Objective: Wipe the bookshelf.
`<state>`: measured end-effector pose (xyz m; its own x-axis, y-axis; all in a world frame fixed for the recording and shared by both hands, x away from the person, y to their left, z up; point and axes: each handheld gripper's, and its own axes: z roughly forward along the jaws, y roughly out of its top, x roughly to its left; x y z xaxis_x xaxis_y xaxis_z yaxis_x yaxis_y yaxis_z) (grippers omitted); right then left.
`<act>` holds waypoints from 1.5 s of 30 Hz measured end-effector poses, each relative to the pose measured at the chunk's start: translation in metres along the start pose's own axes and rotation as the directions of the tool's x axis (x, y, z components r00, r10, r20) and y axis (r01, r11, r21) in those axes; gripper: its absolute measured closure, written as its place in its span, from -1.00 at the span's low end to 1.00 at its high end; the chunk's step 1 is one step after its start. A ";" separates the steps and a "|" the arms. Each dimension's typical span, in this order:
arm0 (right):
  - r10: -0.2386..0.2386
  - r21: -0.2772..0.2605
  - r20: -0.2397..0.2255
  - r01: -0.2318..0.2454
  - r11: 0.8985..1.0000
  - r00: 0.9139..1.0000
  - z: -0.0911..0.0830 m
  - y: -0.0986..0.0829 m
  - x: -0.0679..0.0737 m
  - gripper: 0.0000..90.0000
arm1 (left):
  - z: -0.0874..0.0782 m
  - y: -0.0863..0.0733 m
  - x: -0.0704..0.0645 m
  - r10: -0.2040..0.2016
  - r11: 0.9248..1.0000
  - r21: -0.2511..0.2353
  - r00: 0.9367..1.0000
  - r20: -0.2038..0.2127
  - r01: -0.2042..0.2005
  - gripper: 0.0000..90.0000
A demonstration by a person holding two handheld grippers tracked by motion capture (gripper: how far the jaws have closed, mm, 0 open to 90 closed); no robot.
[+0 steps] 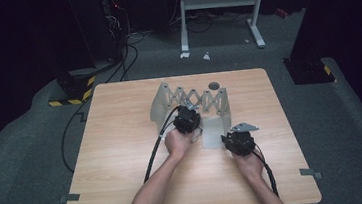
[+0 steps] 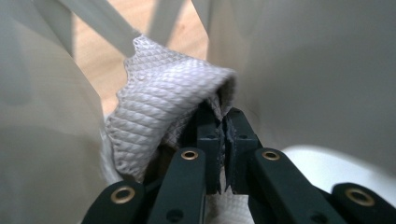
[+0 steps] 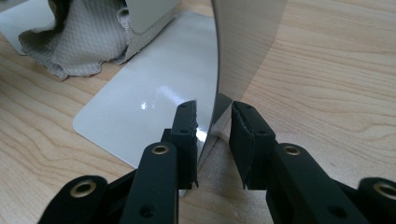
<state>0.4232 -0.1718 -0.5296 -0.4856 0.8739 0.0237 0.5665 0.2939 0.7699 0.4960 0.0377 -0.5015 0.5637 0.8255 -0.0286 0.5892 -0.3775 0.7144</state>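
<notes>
Working at a grey folding rack (image 1: 167, 99) with a scissor lattice, set toward the far middle of the wooden table (image 1: 123, 147). Pinching a fold of white waffle-textured cloth (image 2: 163, 102) with the left gripper (image 2: 223, 116), jaws pressed together on the fabric, deep between the rack's pale upright walls; presumably gripping there so as to draw the cloth along or out of that narrow gap, though hard to tell from so close which way. Straddling the lower edge of a curved upright panel (image 3: 247, 42) with the right gripper (image 3: 215, 109), jaws spread, one on each side of the sheet and not yet closed on it; likely placed so as to steady the rack against the other hand's pull. Lying flat on the wood just beside that panel, a glossy grey base plate (image 3: 154, 88), with the crumpled cloth resting at its far corner under the rack in the right gripper view. In the high view, both hands close together at the rack's near side, the left reaching into it, the right at its near right corner.
</notes>
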 end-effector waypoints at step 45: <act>-0.007 0.029 0.034 0.006 1.000 0.999 0.001 -0.001 0.003 0.71 | -0.064 0.036 0.003 0.046 0.986 -0.163 0.982 0.184 -0.015 0.91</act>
<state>0.4218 -0.1692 -0.5305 -0.4665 0.8845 -0.0040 0.5828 0.3107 0.7509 0.4819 0.0536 -0.4310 0.6867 0.7163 -0.1240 0.4781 -0.3165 0.8193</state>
